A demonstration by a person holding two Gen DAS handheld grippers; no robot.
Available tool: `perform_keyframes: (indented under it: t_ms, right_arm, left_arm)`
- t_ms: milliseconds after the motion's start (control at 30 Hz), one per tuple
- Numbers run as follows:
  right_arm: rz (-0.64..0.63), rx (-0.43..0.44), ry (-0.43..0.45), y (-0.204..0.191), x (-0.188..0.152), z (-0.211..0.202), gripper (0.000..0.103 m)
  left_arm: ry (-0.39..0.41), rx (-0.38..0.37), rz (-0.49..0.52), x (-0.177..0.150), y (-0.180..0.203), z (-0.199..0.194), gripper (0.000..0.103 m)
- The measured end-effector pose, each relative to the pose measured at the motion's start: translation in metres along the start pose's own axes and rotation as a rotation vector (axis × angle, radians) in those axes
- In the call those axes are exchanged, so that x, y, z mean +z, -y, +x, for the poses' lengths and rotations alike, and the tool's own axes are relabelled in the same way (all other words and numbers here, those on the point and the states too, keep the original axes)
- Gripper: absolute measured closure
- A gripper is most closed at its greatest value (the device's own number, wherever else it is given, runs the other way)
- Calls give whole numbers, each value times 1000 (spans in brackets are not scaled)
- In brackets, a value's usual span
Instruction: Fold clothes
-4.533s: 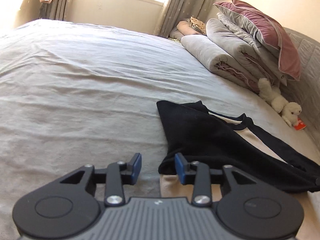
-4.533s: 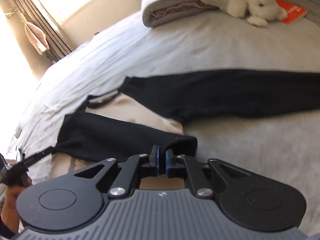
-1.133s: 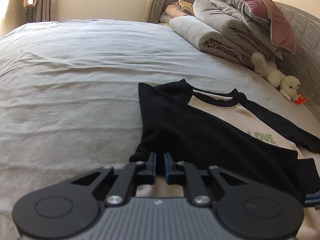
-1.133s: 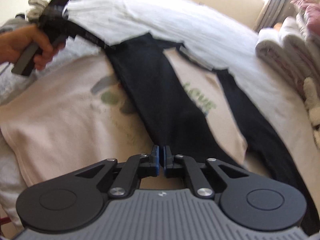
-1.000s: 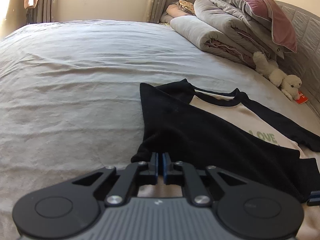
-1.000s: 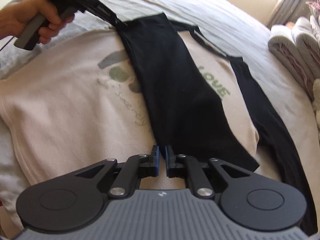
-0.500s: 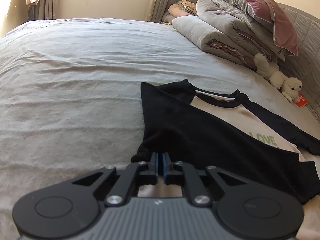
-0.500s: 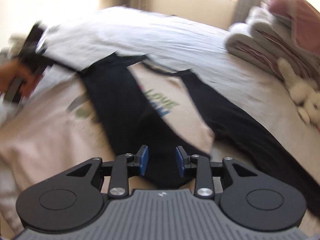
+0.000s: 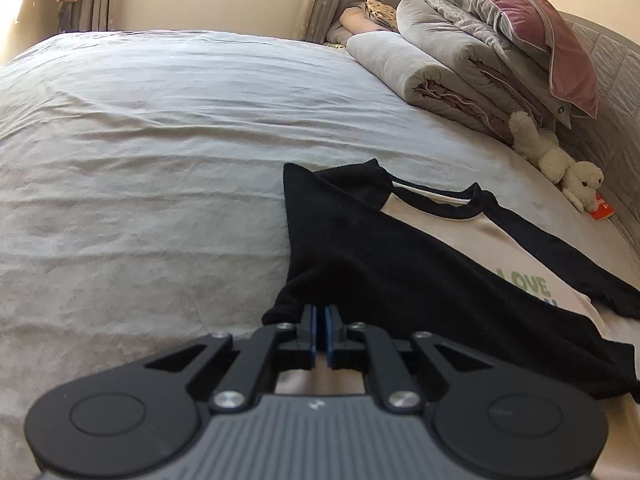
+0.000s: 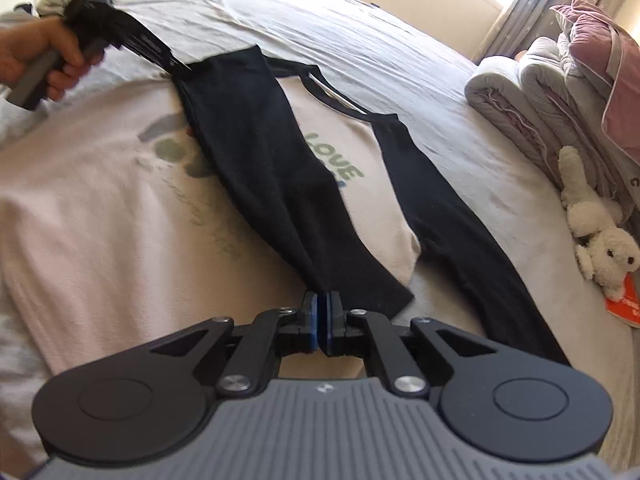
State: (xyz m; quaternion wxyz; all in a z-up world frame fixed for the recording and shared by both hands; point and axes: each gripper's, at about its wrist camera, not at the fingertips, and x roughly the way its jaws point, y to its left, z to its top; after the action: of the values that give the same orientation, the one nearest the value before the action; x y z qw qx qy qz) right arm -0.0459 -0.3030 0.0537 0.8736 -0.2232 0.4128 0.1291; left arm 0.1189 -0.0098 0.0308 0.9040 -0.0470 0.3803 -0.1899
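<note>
A cream shirt (image 10: 100, 208) with black sleeves and a green "LOVE" print lies flat on the bed. Its one black sleeve (image 10: 256, 168) is folded slantwise across the body. The other sleeve (image 10: 448, 208) stretches out toward the right. My right gripper (image 10: 322, 300) is shut on the folded sleeve near its cuff end. My left gripper (image 9: 320, 312) is shut on the same sleeve (image 9: 360, 256) at its shoulder-side edge. In the right wrist view that left gripper (image 10: 176, 65) shows at upper left, held by a person's hand (image 10: 40, 56).
The grey bedsheet (image 9: 140, 140) spreads wide to the left and far side. Rolled duvets (image 9: 440, 68) and a pink pillow (image 9: 520, 20) are stacked by the headboard, with a white plush toy (image 9: 560, 160) and a red card (image 9: 600, 210) beside them. Curtains hang behind.
My right gripper opened, shifted along the folded sleeve and shut again near its cuff end. The left gripper kept still and shut on the sleeve.
</note>
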Motion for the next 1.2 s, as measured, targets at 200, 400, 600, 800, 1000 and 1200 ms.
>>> perform_keyframes:
  t_ms: [200,400,600,800,1000,1200]
  right_arm:
    - [-24,68,-99,-15,-7,19,88]
    - [116,102,117,10,5,-14,76]
    - [220,37,152,3,45,20,76]
    - [244,-9,-29,0,54,72,69]
    - [311,-106,18,16,39,50,64]
    - [320,1,131,11,51,45,64]
  left_arm:
    - [0,6,8,0,1,0,96]
    - [-7,1,-1,1,0,-1,96]
    - [-10,9,36,1,6,-4,95]
    - [-6,13,67,-2,7,-5,95]
    - [-25,23,76,-1,9,-7,95]
    - [-54,85,162,-8,21,-10,90]
